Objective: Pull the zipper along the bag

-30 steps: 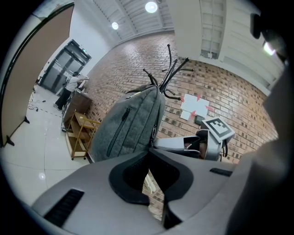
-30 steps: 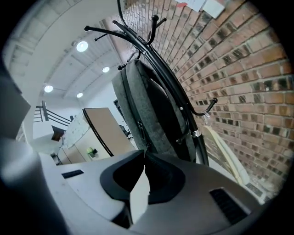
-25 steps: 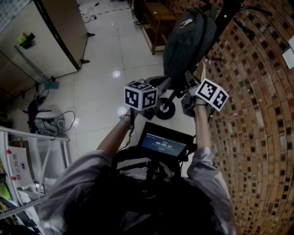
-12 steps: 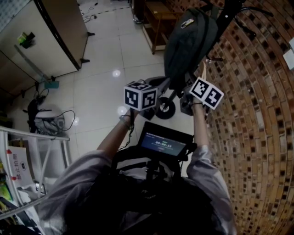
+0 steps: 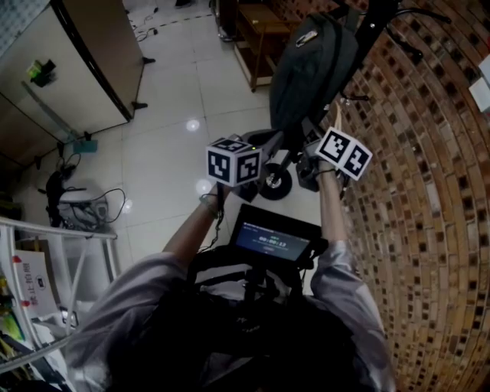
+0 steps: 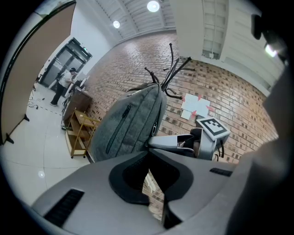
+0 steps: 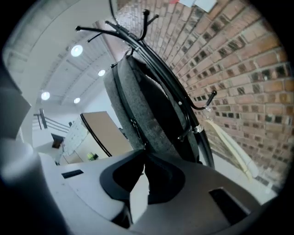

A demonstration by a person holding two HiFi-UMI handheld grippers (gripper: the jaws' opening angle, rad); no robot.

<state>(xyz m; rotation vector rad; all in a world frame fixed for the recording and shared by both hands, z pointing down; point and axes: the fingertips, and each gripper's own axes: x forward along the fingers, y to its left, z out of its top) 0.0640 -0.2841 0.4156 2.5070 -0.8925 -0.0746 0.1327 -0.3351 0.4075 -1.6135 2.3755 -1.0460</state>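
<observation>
A grey backpack (image 5: 310,73) hangs from a black coat stand (image 5: 375,23) against the brick wall. Its side zipper (image 7: 132,125) runs down into the spot where my right gripper's (image 7: 144,155) jaws meet. They are shut on the small metal zipper pull (image 6: 153,128) at the bag's lower edge. The left gripper view also shows the right gripper (image 6: 150,142) from the side, tips against the bag. My left gripper (image 6: 148,153) is shut just under the backpack's (image 6: 131,121) bottom edge. Whether it pinches fabric is hidden.
A wooden shelf cart (image 5: 260,31) stands behind the bag, and a small wheel (image 5: 276,182) sits on the floor below it. The brick wall (image 5: 429,191) is on the right. A brown partition (image 5: 99,53) and a white rack (image 5: 61,253) are on the left. A person (image 6: 62,87) stands far back.
My right gripper has shifted slightly up and left, closer to the bag's lower edge. The left gripper has hardly moved.
</observation>
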